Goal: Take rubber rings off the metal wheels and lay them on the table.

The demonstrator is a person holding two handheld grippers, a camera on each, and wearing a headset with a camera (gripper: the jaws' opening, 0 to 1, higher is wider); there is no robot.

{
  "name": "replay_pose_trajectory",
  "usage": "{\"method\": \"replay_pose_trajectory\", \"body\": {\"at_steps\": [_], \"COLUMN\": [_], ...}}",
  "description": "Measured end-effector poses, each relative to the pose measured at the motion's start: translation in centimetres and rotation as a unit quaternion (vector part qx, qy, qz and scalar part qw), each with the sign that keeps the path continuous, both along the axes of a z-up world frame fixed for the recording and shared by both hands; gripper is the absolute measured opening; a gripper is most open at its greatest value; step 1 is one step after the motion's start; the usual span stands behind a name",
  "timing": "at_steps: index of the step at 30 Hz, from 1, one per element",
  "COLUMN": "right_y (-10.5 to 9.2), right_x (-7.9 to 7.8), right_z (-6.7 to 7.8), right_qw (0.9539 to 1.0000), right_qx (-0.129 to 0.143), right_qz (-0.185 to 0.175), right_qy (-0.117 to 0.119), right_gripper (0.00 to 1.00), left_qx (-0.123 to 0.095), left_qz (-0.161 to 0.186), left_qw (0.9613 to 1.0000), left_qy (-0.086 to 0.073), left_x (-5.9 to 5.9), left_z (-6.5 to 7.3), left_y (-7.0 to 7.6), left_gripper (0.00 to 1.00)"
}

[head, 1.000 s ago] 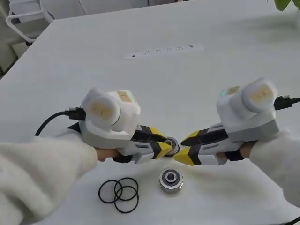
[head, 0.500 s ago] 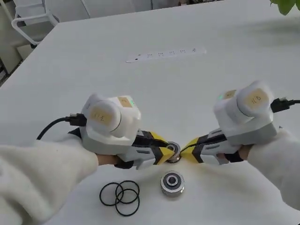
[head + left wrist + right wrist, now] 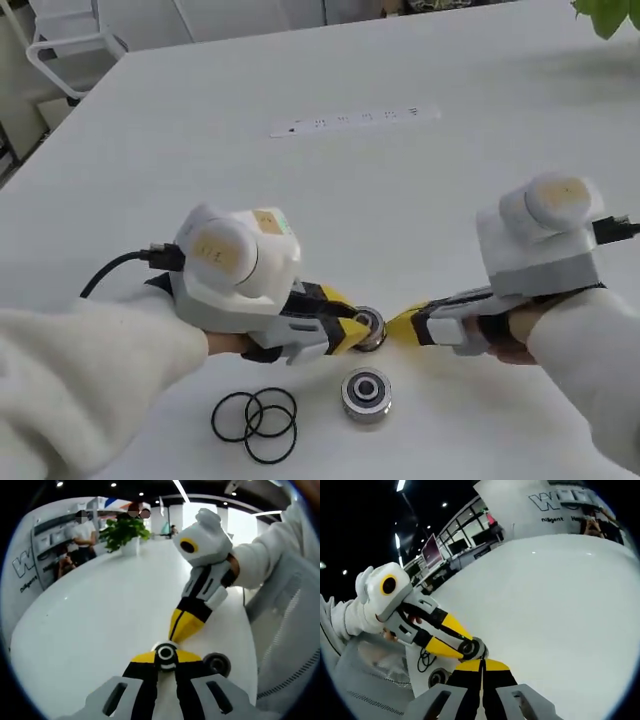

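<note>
Left claw (image 3: 360,328) and right claw (image 3: 393,322) meet tip to tip (both clamped tight).

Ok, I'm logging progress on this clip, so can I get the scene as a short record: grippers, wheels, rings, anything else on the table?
left gripper: shut on held wheel
right gripper: jaws together, tips at the held wheel's rim; whether they pinch a ring cannot be told
loose wheel: lying flat on the table, nearer the person than the grippers
rubber rings: three, overlapping, on the table left of the loose wheel
power strip: far side of the table
</note>
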State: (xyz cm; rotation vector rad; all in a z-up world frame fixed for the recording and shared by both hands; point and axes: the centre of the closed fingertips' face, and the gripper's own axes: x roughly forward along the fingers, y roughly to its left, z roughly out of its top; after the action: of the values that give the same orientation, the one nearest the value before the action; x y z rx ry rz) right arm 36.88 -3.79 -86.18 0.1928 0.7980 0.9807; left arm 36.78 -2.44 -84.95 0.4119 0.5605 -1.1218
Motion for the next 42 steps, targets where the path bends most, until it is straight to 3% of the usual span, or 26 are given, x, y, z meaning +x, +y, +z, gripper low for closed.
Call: {"method": "replay_pose_trajectory", "body": {"at_steps": [2,6,10,13,24,34,39,42], "right_y": [0.1,0.5,0.5,0.8,1.2,1.4,1.5,1.8], "right_x": [0.0,-0.6,-0.6,-1.1,-0.9,-0.7,-0.6,-0.7], "right_z": [0.8,1.1,1.2,1.4,1.6,1.6,1.6,1.7], "right_qw": [0.9996,1.0000,1.0000,0.9995,0.9997,0.9985,0.9987,0.9972], "right_qx": [0.025,0.008,0.008,-0.013,-0.002,-0.020,-0.015,-0.027], "right_qz": [-0.010,0.000,-0.001,0.019,0.021,0.037,0.037,0.051], "right_qy": [0.009,-0.001,0.003,-0.020,-0.015,-0.034,-0.033,-0.047], "right_gripper": [0.00,0.00,0.00,0.00,0.00,0.00,0.00,0.00], "left_qx": [0.001,-0.004,-0.002,-0.007,0.000,0.005,0.007,0.008], "left_qz": [-0.001,0.005,0.005,0.002,0.001,0.000,0.001,0.003], "left_qw": [1.0000,1.0000,1.0000,0.9999,1.0000,1.0000,1.0000,1.0000], "left_qy": [0.000,0.005,0.005,0.014,0.009,0.003,0.003,0.004], "left_x": [-0.1,-0.1,-0.1,-0.2,-0.1,-0.1,-0.2,-0.1], "left_z": [0.0,0.0,0.0,0.0,-0.1,-0.1,-0.1,-0.1], "left_y": [0.0,0.0,0.0,0.1,0.1,0.0,0.0,0.0], "left_gripper": [0.13,0.13,0.12,0.12,0.13,0.13,0.13,0.13]}}
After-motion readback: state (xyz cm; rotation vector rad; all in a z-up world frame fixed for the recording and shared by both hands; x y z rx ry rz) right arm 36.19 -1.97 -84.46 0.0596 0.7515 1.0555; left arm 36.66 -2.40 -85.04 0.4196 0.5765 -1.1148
